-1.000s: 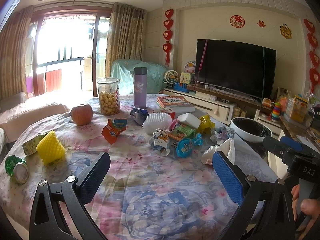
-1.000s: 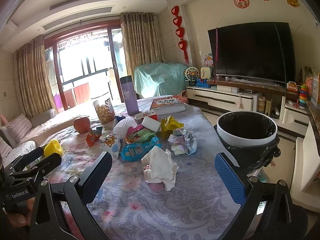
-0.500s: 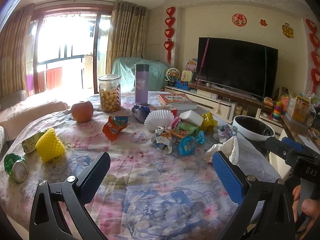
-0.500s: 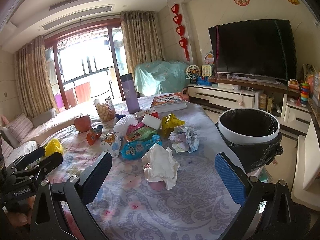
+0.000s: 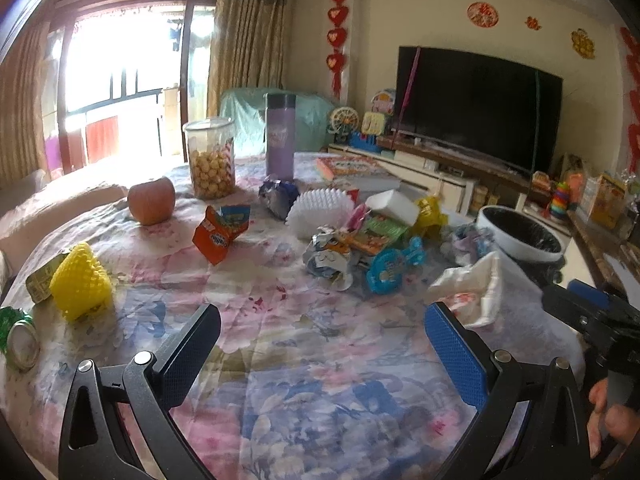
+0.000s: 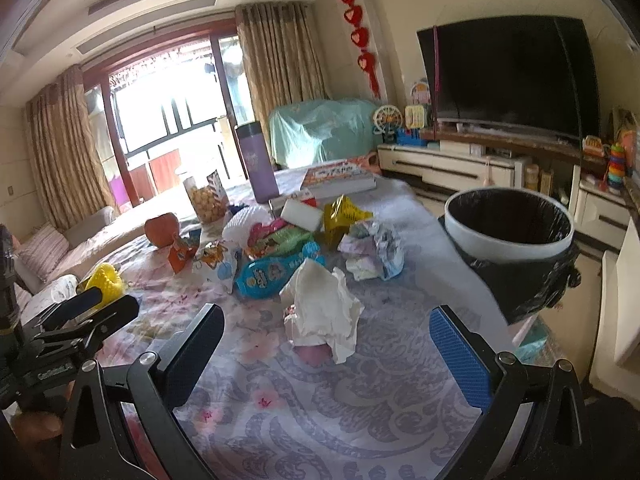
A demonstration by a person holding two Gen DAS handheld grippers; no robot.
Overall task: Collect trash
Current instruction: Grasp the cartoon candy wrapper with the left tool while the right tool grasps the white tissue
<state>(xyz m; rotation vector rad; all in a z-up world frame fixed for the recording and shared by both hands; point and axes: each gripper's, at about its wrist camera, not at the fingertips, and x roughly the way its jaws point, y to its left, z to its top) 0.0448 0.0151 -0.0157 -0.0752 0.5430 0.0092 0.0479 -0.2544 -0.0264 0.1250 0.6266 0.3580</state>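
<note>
Trash lies scattered on a floral tablecloth [image 5: 280,360]. A crumpled white tissue [image 6: 324,312] lies just ahead of my open, empty right gripper [image 6: 326,352]; it also shows in the left wrist view [image 5: 472,292]. Behind it lie a blue wrapper [image 6: 272,274], crumpled paper [image 6: 376,248], a yellow wrapper [image 6: 344,216] and an orange packet [image 5: 218,234]. A white bin with a black liner [image 6: 508,236] stands off the table's right edge. My left gripper [image 5: 322,344] is open and empty above bare cloth.
An apple [image 5: 151,200], a snack jar [image 5: 210,158], a purple flask [image 5: 280,140], a book [image 5: 352,170], a yellow foam net [image 5: 80,282] and a green can [image 5: 18,338] are on the table. A TV [image 6: 508,72] and cabinet stand beyond.
Both grippers have moved slightly forward over the table, so the trash looks a little nearer. Both stay open and empty.
</note>
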